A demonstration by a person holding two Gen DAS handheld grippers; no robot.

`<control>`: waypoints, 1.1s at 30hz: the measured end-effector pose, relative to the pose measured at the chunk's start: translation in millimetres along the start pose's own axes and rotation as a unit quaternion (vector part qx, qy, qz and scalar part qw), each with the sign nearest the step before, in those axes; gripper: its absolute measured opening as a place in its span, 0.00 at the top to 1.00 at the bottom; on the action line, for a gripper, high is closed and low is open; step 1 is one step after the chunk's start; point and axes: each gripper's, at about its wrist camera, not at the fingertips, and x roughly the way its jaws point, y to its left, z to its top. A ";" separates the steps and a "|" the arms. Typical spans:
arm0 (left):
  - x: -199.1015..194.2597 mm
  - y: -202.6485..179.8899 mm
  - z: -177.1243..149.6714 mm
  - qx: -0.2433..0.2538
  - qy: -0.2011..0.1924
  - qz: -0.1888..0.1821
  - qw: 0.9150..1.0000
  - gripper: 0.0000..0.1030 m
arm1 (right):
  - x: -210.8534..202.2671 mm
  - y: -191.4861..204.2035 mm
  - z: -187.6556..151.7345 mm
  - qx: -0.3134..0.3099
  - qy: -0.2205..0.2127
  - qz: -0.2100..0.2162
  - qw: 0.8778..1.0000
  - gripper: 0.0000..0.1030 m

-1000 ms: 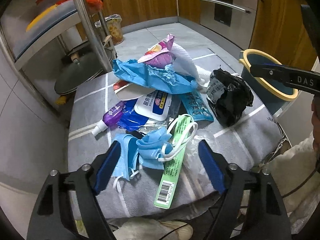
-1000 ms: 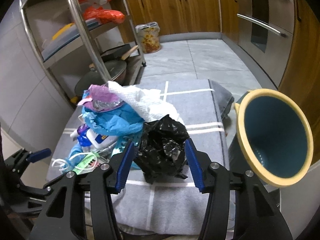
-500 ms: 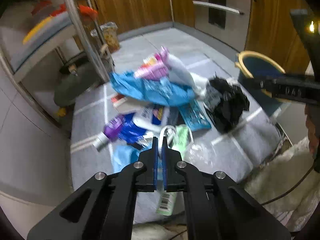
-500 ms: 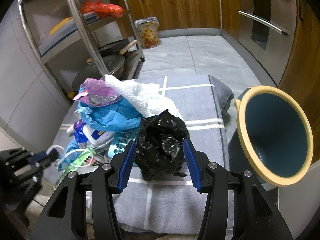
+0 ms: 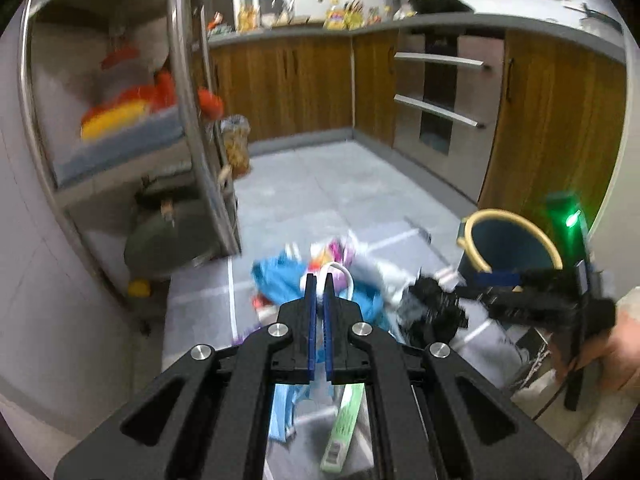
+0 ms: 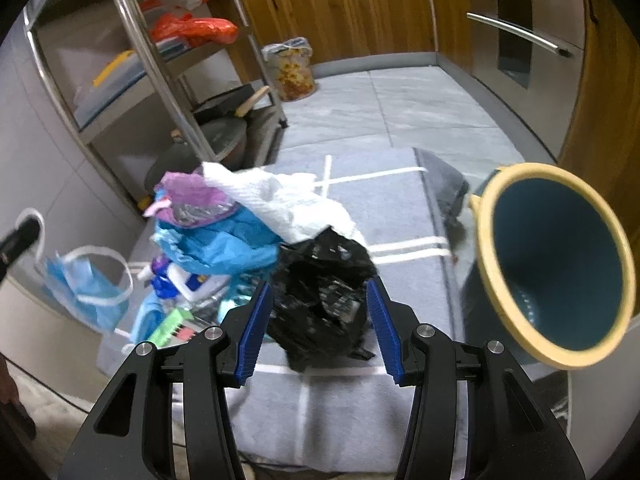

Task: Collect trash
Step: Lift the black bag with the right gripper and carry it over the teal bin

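Blue face mask (image 6: pixel 86 292) — limp, featherweight — dangles by its white ear loop from the clamped left gripper (image 5: pixel 318 280), at nine o'clock of the black bag (image 6: pixel 320 292); right gripper (image 6: pixel 318 316) half-open astride it.

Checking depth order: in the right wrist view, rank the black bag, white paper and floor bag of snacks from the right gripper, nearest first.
1. Black bag, between the right gripper's fingers.
2. White paper, behind it atop the pile.
3. Floor bag of snacks, far back by the cabinets.

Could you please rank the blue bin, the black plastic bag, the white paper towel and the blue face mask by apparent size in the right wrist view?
1. Blue bin, though nearness inflates it.
2. Black plastic bag and white paper towel: too alike to rank.
3. Blue face mask.
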 end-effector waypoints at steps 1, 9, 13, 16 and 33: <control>-1.5 -1.3 5.0 0.003 -0.008 -0.001 1.000 0.97 | 3.5 2.5 0.1 -0.005 0.003 0.001 1.000 0.50; 10.0 -6.5 9.9 0.002 -0.004 -0.022 1.000 0.98 | 20.9 28.5 -0.7 -0.056 0.019 0.025 0.998 0.52; 12.6 -5.9 9.3 0.003 -0.001 -0.031 1.000 0.98 | 36.7 38.3 -3.2 -0.079 0.043 0.010 0.996 0.74; 11.9 -7.6 10.3 0.006 -0.004 -0.033 0.999 0.98 | 38.2 37.8 -2.8 -0.079 0.044 0.007 0.996 0.82; 10.1 -35.8 29.1 0.010 -0.021 -0.059 0.998 0.98 | -31.4 11.4 15.1 -0.037 -0.046 0.013 0.998 0.90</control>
